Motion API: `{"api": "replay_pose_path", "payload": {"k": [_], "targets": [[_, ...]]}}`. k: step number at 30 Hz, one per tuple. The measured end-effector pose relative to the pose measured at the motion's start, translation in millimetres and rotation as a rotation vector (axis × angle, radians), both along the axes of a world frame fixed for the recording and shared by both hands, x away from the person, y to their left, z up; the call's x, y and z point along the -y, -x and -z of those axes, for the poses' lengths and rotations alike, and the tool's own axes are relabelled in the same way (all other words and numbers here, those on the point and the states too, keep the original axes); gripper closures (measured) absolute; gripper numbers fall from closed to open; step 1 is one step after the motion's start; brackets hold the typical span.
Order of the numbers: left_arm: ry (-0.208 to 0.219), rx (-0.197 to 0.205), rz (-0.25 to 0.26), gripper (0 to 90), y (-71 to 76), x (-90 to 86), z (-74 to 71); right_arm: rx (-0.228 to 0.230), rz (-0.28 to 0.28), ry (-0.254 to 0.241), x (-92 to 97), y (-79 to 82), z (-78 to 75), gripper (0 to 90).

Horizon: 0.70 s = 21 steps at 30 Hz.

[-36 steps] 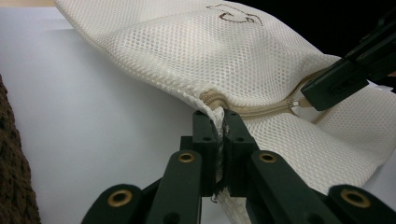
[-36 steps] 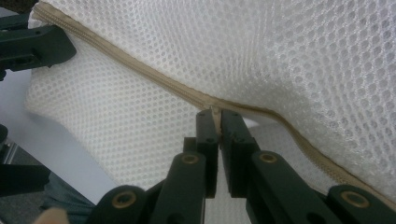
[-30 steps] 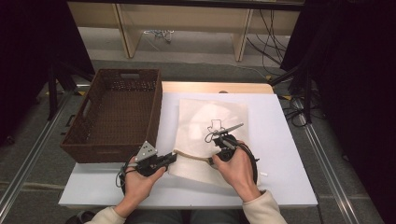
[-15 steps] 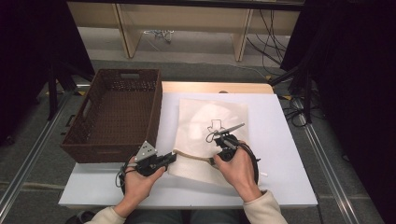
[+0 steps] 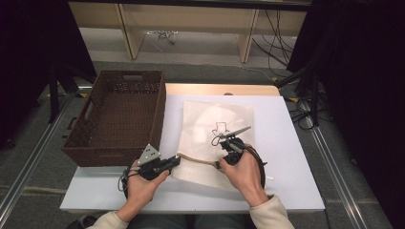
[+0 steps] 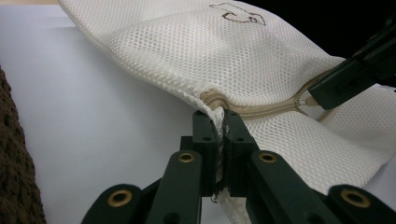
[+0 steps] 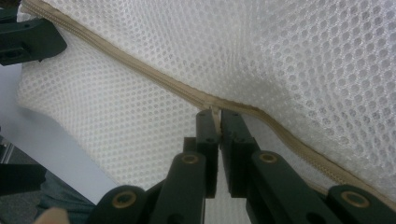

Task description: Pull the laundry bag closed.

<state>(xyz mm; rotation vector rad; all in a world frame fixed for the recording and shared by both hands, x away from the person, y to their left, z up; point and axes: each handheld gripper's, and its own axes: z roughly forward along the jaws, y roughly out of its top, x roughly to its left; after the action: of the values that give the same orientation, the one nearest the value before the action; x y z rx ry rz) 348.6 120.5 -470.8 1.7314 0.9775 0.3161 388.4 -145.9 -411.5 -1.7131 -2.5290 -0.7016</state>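
No movement; mesh bag [image 5: 217,129] unlabelled.

A lab-like workspace: white table [image 5: 291,143] on bare floor, loose cables [image 5: 279,36], dark curtains [image 5: 353,71] around.

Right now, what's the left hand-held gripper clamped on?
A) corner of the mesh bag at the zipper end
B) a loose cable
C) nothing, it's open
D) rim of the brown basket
A: in the left gripper view the left hand-held gripper pinches the mesh bag where the zipper ends.
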Motion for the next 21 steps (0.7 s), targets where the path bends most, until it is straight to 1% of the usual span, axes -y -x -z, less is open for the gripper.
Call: {"api": "replay_pose_path", "payload": {"k": [1, 2, 3, 4, 5, 7, 8, 11, 13, 14, 15, 16, 17, 18, 19, 20, 21], "targets": [[0.0, 0.0, 0.0, 85.4, 0.0, 0.0, 0.0, -0.008, 0.012, 0.002, -0.4, 0.5, -0.4, 87.4], [-0.002, 0.0, 0.0, 85.4, 0.0, -0.1, 0.0, -0.002, 0.0, 0.001, 0.1, 0.0, 0.2, 87.4], [-0.001, -0.001, -0.003, 85.4, 0.0, -0.3, -0.1, -0.004, 0.003, 0.006, 0.1, 0.1, 0.3, 87.4], [0.001, -0.001, -0.002, 85.4, -0.1, -0.4, 0.1, 0.006, -0.007, 0.003, 1.0, -0.4, 1.1, 87.4], [-0.002, 0.0, -0.003, 85.4, 0.0, -0.3, 0.1, 0.007, -0.01, -0.002, 1.9, -0.6, 1.5, 87.4], [-0.003, 0.0, -0.002, 85.4, 0.0, -0.3, 0.2, -0.023, 0.031, -0.001, 0.3, 1.4, 0.0, 87.4], [-0.003, 0.0, -0.003, 85.4, 0.0, -0.3, 0.2, -0.014, 0.018, 0.001, 1.6, 0.7, 0.4, 87.4], [-0.004, 0.0, -0.002, 85.4, 0.1, -0.3, 0.2, -0.011, 0.01, 0.0, 2.3, 0.4, 0.5, 87.4], [-0.002, -0.002, -0.002, 85.4, 0.0, -0.5, 0.3, 0.008, -0.007, -0.003, 3.6, -0.3, 1.6, 87.4], [-0.005, 0.0, -0.003, 85.4, 0.1, -0.5, 0.3, -0.007, 0.01, -0.006, 3.5, 0.7, 0.9, 87.4], [-0.004, -0.001, -0.003, 85.4, 0.0, -0.6, 0.4, -0.017, 0.023, 0.004, 3.5, 1.0, 0.2, 87.4], [-0.003, -0.003, -0.006, 85.4, 0.0, -0.7, 0.4, -0.007, 0.011, 0.003, 4.7, 0.4, 0.5, 87.4], [-0.003, -0.004, -0.007, 85.4, 0.0, -0.8, 0.4, -0.006, 0.014, 0.003, 5.3, 0.5, 0.4, 87.4], [-0.006, -0.001, -0.006, 85.4, 0.0, -0.8, 0.5, -0.017, 0.03, 0.004, 5.1, 1.2, -0.4, 87.4], [-0.006, -0.003, -0.01, 85.4, 0.1, -0.8, 0.4, -0.018, 0.033, 0.005, 4.8, 1.5, -0.6, 87.4], [0.005, -0.013, -0.014, 85.4, 0.2, -0.7, 0.7, -0.017, 0.035, 0.007, 5.0, 1.5, -0.5, 87.4], [0.005, -0.013, -0.014, 85.4, 0.2, -0.7, 0.7, -0.017, 0.035, 0.007, 5.0, 1.5, -0.5, 87.4]]}}
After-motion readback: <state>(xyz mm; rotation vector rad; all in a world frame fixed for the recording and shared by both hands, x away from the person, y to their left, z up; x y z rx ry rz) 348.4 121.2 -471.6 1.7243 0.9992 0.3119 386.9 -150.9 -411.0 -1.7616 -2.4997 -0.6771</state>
